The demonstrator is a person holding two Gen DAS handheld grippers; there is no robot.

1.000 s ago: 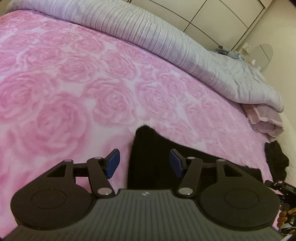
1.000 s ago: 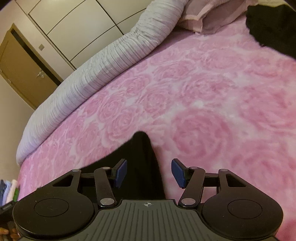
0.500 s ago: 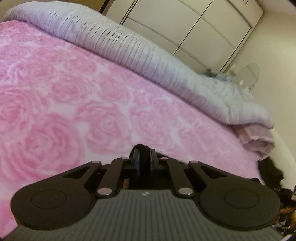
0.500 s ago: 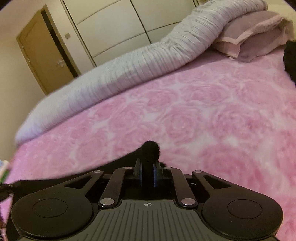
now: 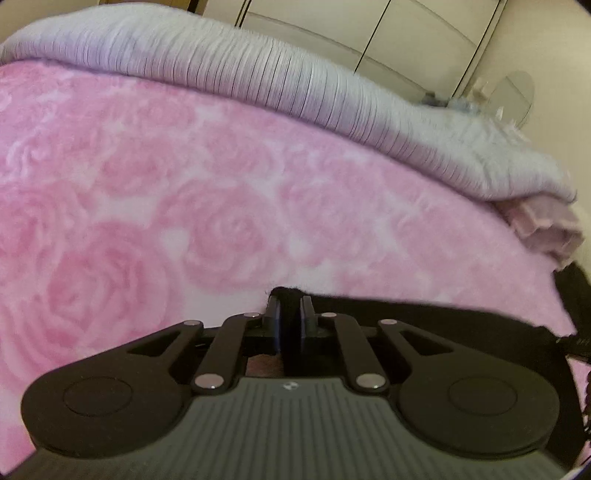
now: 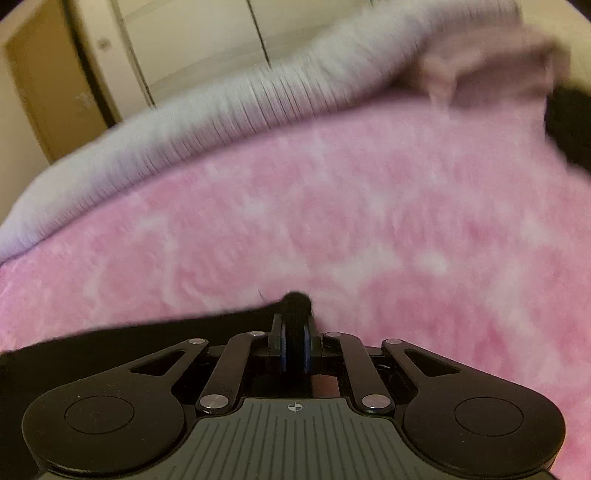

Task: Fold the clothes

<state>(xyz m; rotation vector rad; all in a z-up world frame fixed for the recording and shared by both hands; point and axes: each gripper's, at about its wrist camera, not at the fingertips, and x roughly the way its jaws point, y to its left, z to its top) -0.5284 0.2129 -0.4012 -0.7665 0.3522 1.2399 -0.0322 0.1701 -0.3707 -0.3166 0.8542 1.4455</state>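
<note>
A black garment (image 5: pixel 424 314) lies on the pink rose-patterned blanket (image 5: pixel 184 192). My left gripper (image 5: pixel 290 306) is shut on one corner of it, with a black tuft of cloth poking out past the blue pads. From there the cloth's edge stretches away to the right. In the right wrist view the black garment (image 6: pixel 147 332) runs off to the left, and my right gripper (image 6: pixel 294 314) is shut on its other corner, which bulges between the pads. That view is blurred by motion.
A rolled grey-lilac duvet (image 5: pixel 295 85) lies along the far side of the bed, with a pink pillow (image 5: pixel 543 229) at its end. Another dark garment (image 6: pixel 569 125) lies at the right edge. White wardrobe doors (image 5: pixel 388 33) and a brown door (image 6: pixel 44 85) stand behind.
Both grippers went from open around the garment's corners to shut on them. Both have since sunk closer to the blanket, and the views have rolled.
</note>
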